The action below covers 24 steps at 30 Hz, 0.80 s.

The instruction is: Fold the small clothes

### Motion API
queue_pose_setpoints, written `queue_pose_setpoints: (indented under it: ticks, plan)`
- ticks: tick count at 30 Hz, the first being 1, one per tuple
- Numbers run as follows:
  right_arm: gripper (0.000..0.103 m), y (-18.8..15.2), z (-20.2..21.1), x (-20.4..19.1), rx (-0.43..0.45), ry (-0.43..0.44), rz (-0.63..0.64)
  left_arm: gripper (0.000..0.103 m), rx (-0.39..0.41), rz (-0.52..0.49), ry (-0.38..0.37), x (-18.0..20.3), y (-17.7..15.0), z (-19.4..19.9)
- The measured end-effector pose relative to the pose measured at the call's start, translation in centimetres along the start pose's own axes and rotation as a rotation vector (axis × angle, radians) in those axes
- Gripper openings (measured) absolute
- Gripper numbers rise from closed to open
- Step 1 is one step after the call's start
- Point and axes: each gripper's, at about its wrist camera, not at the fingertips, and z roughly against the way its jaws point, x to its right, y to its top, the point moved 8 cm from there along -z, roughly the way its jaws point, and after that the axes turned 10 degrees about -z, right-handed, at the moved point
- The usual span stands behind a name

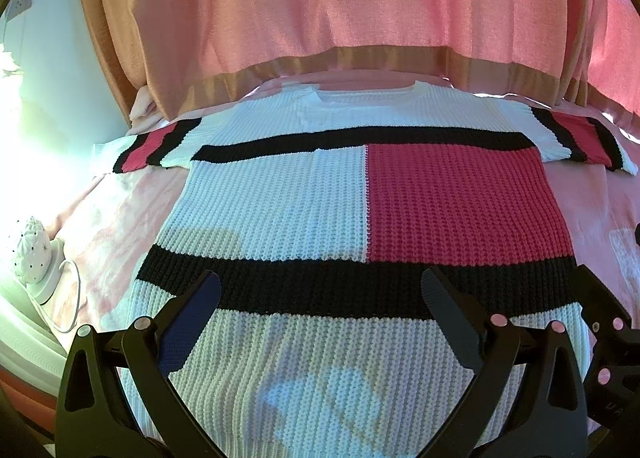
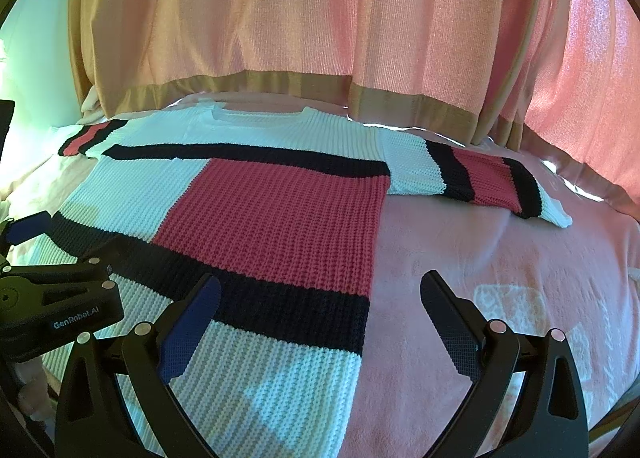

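Knit sweater (image 1: 360,193) lies flat, sleeves spread, on pink bedspread (image 2: 500,258); hem cut off by the lower frame edge. Left gripper (image 1: 320,290) released, jaws wide above the hem. Right gripper (image 2: 320,290) released, straddling the sweater's right edge. "GenRobot.AI" legible in right view only. Lamp (image 1: 34,254) in left view only.

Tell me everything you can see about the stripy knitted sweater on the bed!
The chunky white knitted sweater has black bands and a big pinkish-red square on its front. It lies flat and unfolded on the pink bedspread, round neck toward the curtains, both short striped sleeves spread sideways. Its bottom hem is ribbed. Both grippers hover open above its lower end; none seems to touch it.
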Motion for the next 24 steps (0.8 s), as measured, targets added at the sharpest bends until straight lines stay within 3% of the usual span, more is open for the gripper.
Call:
queue_pose_setpoints:
  ticks: [24]
  plan:
    - [0.098,-0.09,-0.02,0.02,-0.001,-0.001,0.0,0.098,-0.001,-0.007,-0.002,-0.1,0.08,0.06]
